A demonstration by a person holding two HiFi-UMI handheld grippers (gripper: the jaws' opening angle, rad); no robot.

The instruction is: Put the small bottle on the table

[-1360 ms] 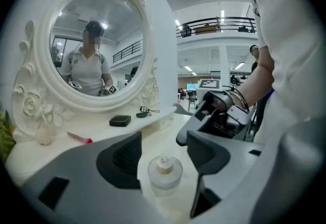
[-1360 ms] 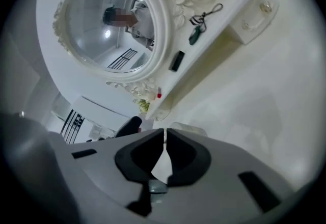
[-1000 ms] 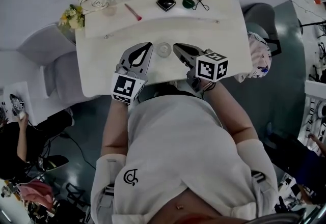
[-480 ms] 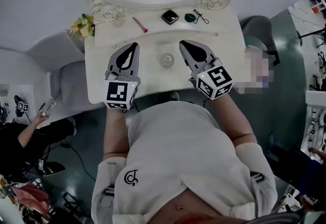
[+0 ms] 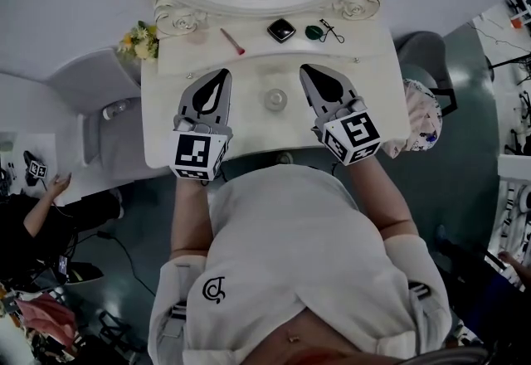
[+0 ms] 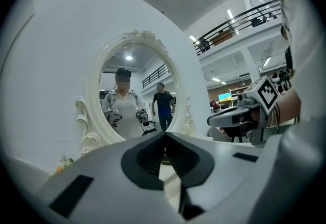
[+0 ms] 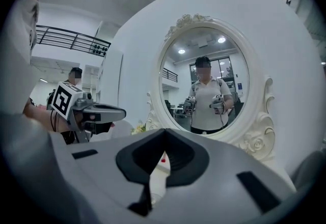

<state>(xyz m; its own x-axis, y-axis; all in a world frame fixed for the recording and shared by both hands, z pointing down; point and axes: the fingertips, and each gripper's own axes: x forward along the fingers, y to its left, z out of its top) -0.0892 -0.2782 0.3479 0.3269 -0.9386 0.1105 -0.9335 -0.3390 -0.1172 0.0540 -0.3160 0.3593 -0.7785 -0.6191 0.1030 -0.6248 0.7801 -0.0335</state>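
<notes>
A small pale round bottle (image 5: pixel 275 99) stands on the white dressing table (image 5: pixel 373 77), seen from above, between the two grippers and touching neither. My left gripper (image 5: pixel 222 73) hovers over the table to the bottle's left, jaws shut and empty. To the bottle's right my right gripper (image 5: pixel 305 69) is likewise shut with nothing in it. In the left gripper view the shut jaw tips (image 6: pixel 164 134) point at the oval mirror (image 6: pixel 135 90), and the right gripper (image 6: pixel 244 111) shows at the side. The right gripper view has its shut tips (image 7: pixel 164 130) facing the mirror (image 7: pixel 204 85).
Along the table's back lie a pink brush (image 5: pixel 232 41), a black square compact (image 5: pixel 281 29), a green item (image 5: pixel 312 31) and an eyelash curler (image 5: pixel 332 30). Yellow flowers (image 5: pixel 139 40) sit at the back left corner. A chair (image 5: pixel 108 135) stands left of the table.
Both grippers have spread slightly away from the bottle and straightened toward the mirror. The head view has shifted, so the table sits lower in the picture. The bottle has not moved.
</notes>
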